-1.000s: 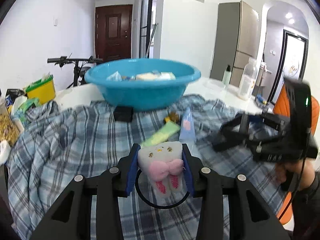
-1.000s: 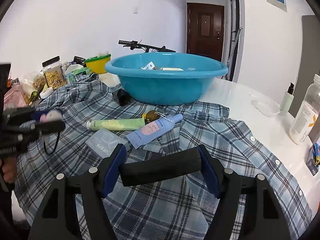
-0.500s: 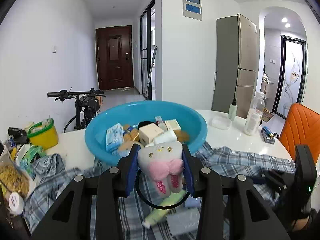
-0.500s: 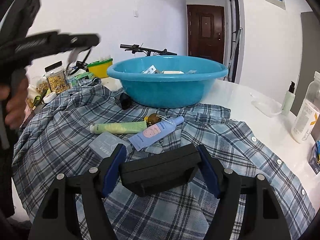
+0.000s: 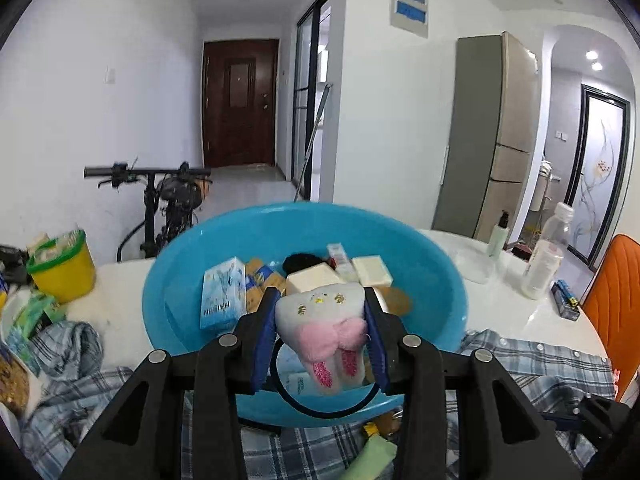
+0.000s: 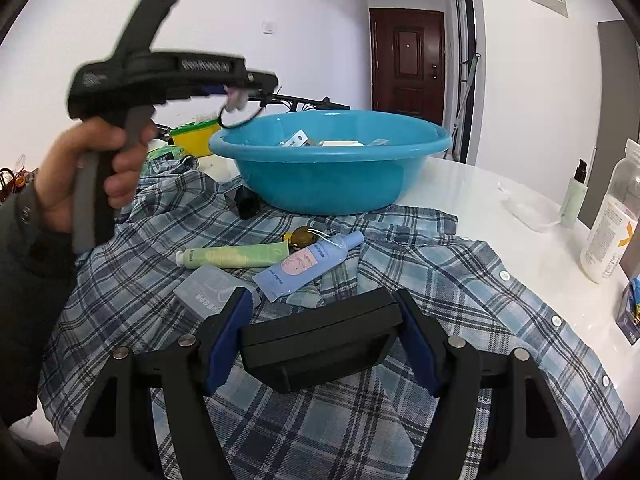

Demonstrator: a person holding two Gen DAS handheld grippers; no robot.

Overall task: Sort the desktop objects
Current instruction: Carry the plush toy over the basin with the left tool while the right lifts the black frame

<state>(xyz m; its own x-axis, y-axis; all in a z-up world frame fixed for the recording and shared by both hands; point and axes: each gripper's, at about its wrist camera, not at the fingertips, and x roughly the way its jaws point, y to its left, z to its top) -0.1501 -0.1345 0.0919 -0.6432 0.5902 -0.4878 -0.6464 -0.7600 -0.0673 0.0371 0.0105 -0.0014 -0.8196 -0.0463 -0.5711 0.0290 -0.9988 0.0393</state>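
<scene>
My left gripper is shut on a white plush tooth charm with a pink bow and a black ring. It hangs above the near rim of the blue basin, which holds several small boxes. In the right wrist view a hand carries that left gripper at the basin's left rim. My right gripper is shut on a black rectangular box, low over the plaid shirt. A green tube, a blue tube and a grey packet lie on the shirt.
A yellow tub and snack packets sit at the table's left. A small black box lies by the basin. Bottles and a clear lid stand at the right. An orange chair and a bicycle lie beyond the table.
My left gripper has risen and travelled from the shirt to above the basin, carrying the plush tooth. The right gripper has stayed still with the black box.
</scene>
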